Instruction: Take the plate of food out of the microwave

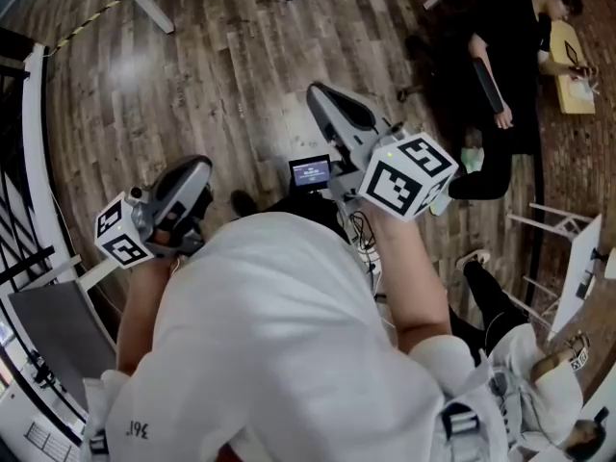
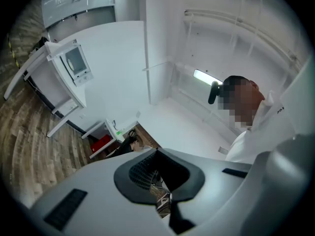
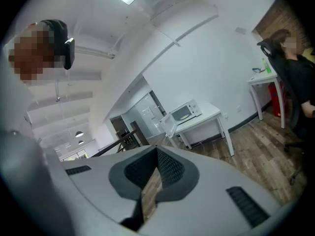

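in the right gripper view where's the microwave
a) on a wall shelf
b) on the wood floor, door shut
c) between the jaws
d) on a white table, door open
d: the microwave stands on a white table across the room, with its door swung open to one side.

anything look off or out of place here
Only the microwave on the white table across the room: its door hangs open with nobody near it. Nothing looks spilled or broken.
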The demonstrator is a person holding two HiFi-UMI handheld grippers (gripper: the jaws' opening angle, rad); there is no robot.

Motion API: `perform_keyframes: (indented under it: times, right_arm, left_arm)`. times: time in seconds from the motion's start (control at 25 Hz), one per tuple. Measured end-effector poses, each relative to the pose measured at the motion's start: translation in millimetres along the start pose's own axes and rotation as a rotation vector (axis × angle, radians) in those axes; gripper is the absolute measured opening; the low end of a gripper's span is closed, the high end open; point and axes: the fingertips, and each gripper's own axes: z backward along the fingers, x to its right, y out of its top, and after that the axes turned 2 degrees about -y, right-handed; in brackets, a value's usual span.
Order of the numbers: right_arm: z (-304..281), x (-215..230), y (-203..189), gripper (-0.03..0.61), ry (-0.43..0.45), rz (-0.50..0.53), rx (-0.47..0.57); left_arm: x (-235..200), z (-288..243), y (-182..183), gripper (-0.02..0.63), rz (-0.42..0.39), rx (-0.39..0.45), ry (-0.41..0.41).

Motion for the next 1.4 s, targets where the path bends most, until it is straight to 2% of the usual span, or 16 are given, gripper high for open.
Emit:
perform_keyframes:
  times: [0.28,1.04,1.28,1.4]
  right_arm:
    - [0.1,-2.3,11.5,-0.009,0.041,-0.044,0.045]
    - [-2.4,9.7,16.5,-0.004,0.068,-0.046,0.058]
    - [1.0,21.5,4.4,0.018,0.059,-0.064,0.033]
    - [-0.1,26.4,6.3,0.018,0.062,-0.063,0.031]
  left_arm:
    - [0.7,0.0,2.1,0.006,0.002,-0.002,0.003]
    - [-11.4,-13.0,0.5,0.006,-0.007,-0.003,0.008]
    - [-20.5,-15.8,-8.3,0.006,0.011,-0.003,0.044]
    - [-24.5,-20.9,-5.5,0.006,-0.008,0.003,0.068]
